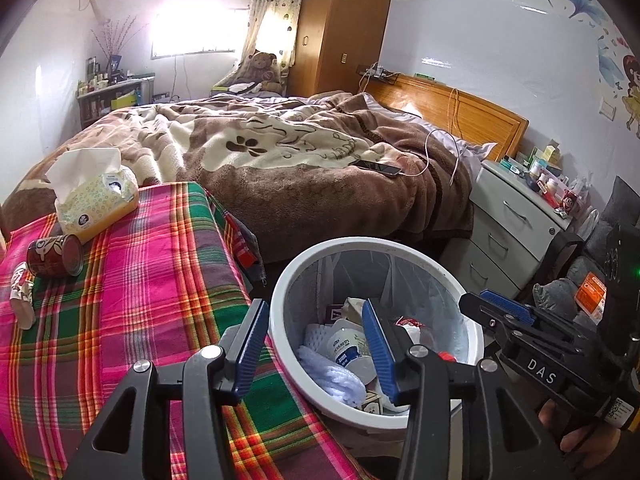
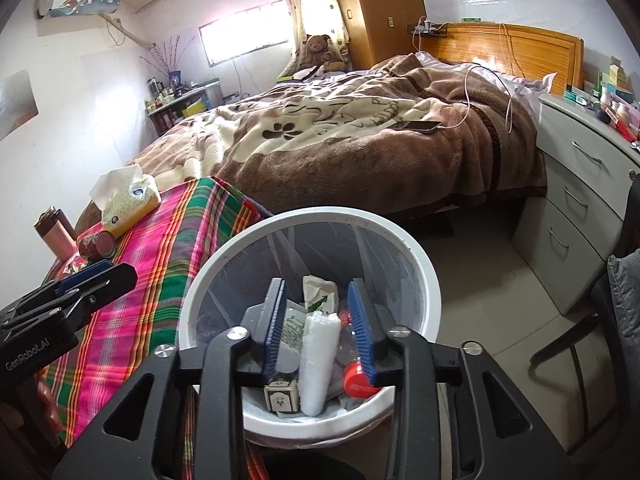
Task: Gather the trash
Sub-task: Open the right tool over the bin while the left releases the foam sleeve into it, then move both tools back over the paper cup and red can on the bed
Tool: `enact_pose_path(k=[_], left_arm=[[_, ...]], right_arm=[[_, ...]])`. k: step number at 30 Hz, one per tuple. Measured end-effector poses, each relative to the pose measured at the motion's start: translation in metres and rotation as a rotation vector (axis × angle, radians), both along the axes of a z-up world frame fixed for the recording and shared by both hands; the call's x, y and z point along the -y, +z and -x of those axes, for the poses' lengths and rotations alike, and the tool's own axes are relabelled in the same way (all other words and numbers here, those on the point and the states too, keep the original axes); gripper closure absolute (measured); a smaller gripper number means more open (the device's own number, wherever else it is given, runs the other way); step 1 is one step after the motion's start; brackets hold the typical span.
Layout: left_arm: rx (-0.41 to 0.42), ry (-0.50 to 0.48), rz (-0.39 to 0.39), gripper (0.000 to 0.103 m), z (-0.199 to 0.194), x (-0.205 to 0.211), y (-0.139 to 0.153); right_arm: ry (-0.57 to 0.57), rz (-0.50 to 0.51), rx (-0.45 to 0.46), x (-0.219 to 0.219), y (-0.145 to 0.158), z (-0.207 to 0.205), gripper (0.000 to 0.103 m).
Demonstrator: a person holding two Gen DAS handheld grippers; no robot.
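Note:
A white trash bin [image 1: 280,304] lined with a clear bag stands beside a plaid-covered table [image 1: 160,280]; it also shows in the right wrist view [image 2: 424,280]. It holds cups, wrappers, a small carton and a red-capped bottle [image 2: 356,378]. My left gripper [image 1: 316,344] is open and empty, over the bin's left rim. My right gripper [image 2: 320,328] is open and empty above the bin's inside; it shows in the left wrist view [image 1: 492,312]. A red can [image 1: 56,256] lies on its side on the table, with a crumpled wrapper [image 1: 22,286] beside it.
A yellow tissue box [image 1: 96,196] sits on the table's far corner. A pink flask [image 2: 54,232] stands at the table's far left edge. A bed with a brown blanket [image 1: 300,148] and a phone [image 1: 376,167] lies behind. A grey nightstand [image 1: 516,232] and a chair [image 2: 600,328] are right.

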State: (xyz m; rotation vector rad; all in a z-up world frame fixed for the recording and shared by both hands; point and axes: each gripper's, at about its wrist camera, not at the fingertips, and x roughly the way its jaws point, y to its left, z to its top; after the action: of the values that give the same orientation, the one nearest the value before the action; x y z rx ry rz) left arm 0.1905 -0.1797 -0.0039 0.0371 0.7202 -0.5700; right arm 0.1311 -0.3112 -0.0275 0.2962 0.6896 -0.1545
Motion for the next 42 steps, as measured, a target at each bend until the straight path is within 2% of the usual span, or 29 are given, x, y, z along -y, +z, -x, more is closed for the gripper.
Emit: enact_pose_path(k=[2, 19, 31, 32, 34, 42], left_arm=[[0.005, 0.009, -0.004, 0.054, 0.002, -0.004, 0.001], [0.01, 0.115, -0.004, 0.054, 0.001, -0.059, 0.003], [0.011, 0.23, -0.004, 0.054, -0.009, -0.114, 0.003], [0.009, 0.241, -0.005, 0.053, -0.011, -0.12, 0.003], [0.007, 0.267, -0.009, 0.043, -0.015, -0.132, 0.002], [-0.013, 0.375, -0.006, 0.042, -0.033, -0.183, -0.004]], right_arm=[[0.005, -0.001, 0.004, -0.003, 0.001, 0.0, 0.06], [0.058, 0.005, 0.027, -0.03, 0.004, -0.005, 0.06], [0.156, 0.025, 0.054, -0.069, 0.009, -0.023, 0.057], [0.167, 0.029, 0.057, -0.073, 0.009, -0.025, 0.057], [0.188, 0.029, 0.058, -0.08, 0.01, -0.03, 0.057], [0.288, 0.042, 0.062, -0.113, 0.011, -0.057, 0.056]])
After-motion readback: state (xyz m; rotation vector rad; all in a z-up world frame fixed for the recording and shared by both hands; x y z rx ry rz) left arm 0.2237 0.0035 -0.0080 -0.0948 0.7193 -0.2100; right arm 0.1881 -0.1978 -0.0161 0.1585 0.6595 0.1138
